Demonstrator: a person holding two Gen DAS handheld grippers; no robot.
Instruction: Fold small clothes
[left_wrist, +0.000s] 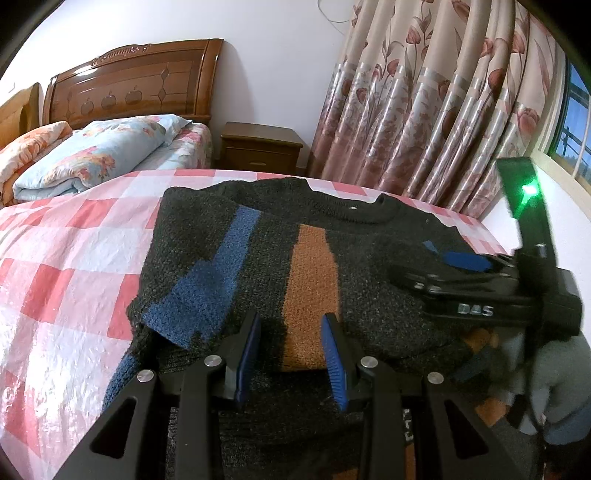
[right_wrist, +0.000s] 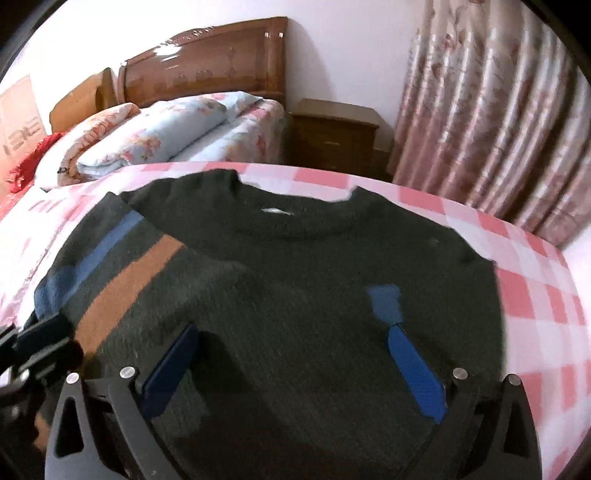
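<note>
Left wrist view: at the far left the pink-and-white checked cloth (left_wrist: 66, 258) covers the surface, and on it lies the dark sweater (left_wrist: 369, 280) with its neckline away from the camera, a blue stripe (left_wrist: 207, 284) and an orange stripe (left_wrist: 310, 295) running down its front. The left side seems already turned in over the body, with a loose flap lying near the left gripper (left_wrist: 291, 347). That gripper hovers low over the hem area, its jaws moderately apart with nothing between them. Further right, the right gripper (left_wrist: 454, 264) reaches in sideways over the sweater's right part.

From the right wrist view, the right gripper (right_wrist: 295, 358) has its jaws spread wide over the chest of the sweater (right_wrist: 295, 258), empty.

The risks, as I judge them: a shallow pinch on this thick, fuzzy knit could take only the top layer, so the fold drags open. Pulling one side ahead of the other would skew the fold. The slick-looking cloth beneath might also bunch or slide with the garment.
</note>
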